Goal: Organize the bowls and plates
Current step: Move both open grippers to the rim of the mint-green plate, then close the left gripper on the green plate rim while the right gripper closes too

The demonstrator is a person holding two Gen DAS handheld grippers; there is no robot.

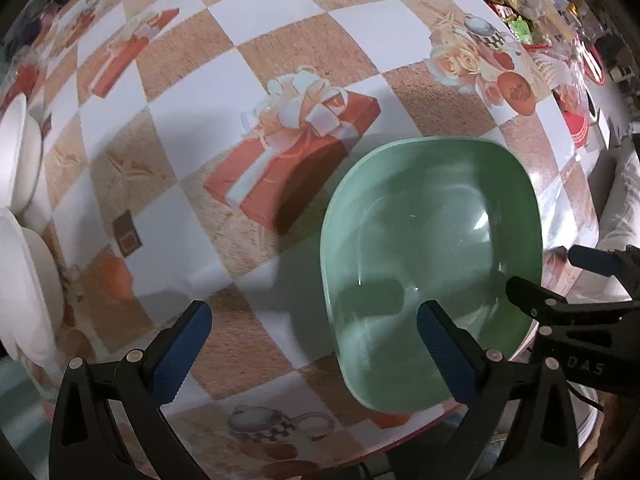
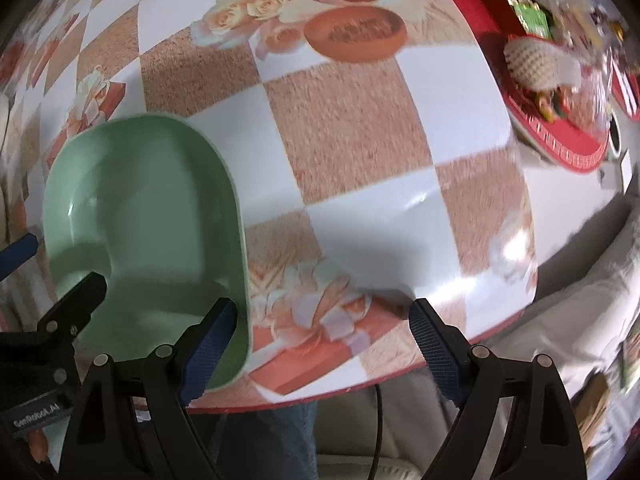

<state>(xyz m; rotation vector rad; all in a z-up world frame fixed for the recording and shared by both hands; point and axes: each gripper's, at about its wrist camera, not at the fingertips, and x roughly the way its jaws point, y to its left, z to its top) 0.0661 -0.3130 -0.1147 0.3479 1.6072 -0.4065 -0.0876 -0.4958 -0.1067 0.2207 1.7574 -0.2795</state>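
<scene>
Left wrist view: the left gripper is hanging over the near left rim of the green bowl, jaws spread wide and gripping nothing; one blue pad is sitting over the bowl's inside, the other over bare cloth to the left. The right gripper is showing at the bowl's right edge, one finger over the rim and one outside it.

Right wrist view: the right gripper is standing released and empty, its left pad over the bowl's near right rim, its right pad over the cloth. The frame is slightly blurred.

Step in hand, as I judge it: both grippers are approaching the green bowl, with no grasp made yet. The bowl is sitting upright and empty on the table, close to the near edge.

Next move, as I judge it: one gripper needs to straddle a rim wall and close on it. The glazed, sloping wall looks likely to slip unless the pads are seated well down.

White dishes are stacked at the far left, well apart from the bowl; they look like the probable destination.

Surface: a glossy checked tablecloth printed with gift boxes and roses is covering the table. A red tray of packaged clutter is occupying the far right. Light upholstery and a trailing cable are showing beyond the near edge.
</scene>
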